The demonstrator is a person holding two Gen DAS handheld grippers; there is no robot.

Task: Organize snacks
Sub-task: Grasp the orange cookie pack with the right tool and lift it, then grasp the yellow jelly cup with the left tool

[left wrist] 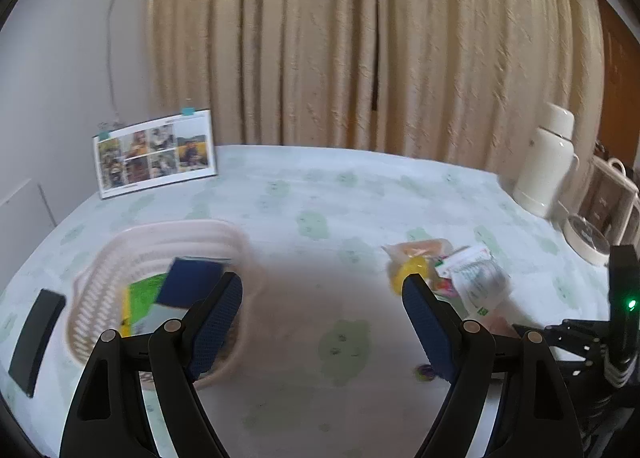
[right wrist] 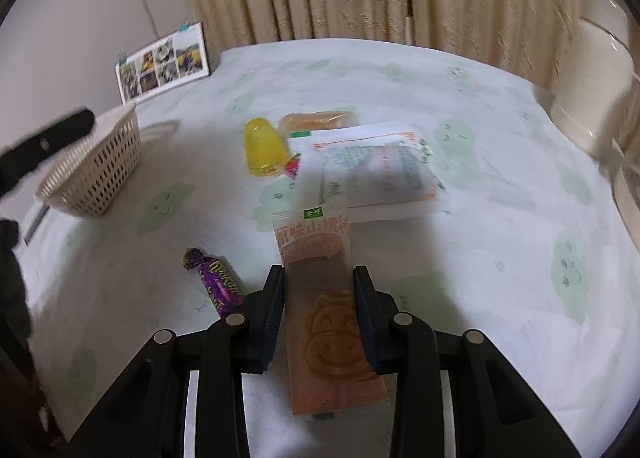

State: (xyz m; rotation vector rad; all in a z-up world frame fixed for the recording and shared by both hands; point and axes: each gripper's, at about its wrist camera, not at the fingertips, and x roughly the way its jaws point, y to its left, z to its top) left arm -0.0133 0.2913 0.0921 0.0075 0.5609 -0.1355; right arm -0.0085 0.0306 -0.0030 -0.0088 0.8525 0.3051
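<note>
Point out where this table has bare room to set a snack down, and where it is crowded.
Bare: the cloth between the basket and the yellow jelly cup, and the far stretch towards the curtain. Crowded: the cluster around the white packet, beside the right gripper.

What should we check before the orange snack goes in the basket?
1. Right gripper around the orange cartoon-face snack packet: ok, fingers sit on both sides; a firm squeeze, cannot tell.
2. Left gripper free: ok, open and holding nothing.
3. Cream slotted plastic basket within sight: ok, off to the left on the table.
4. Room in the basket: ok, only a blue packet and a green packet show inside.
5. Purple twisted candy wrapper clear of the fingers: ok, it lies beside them.
</note>
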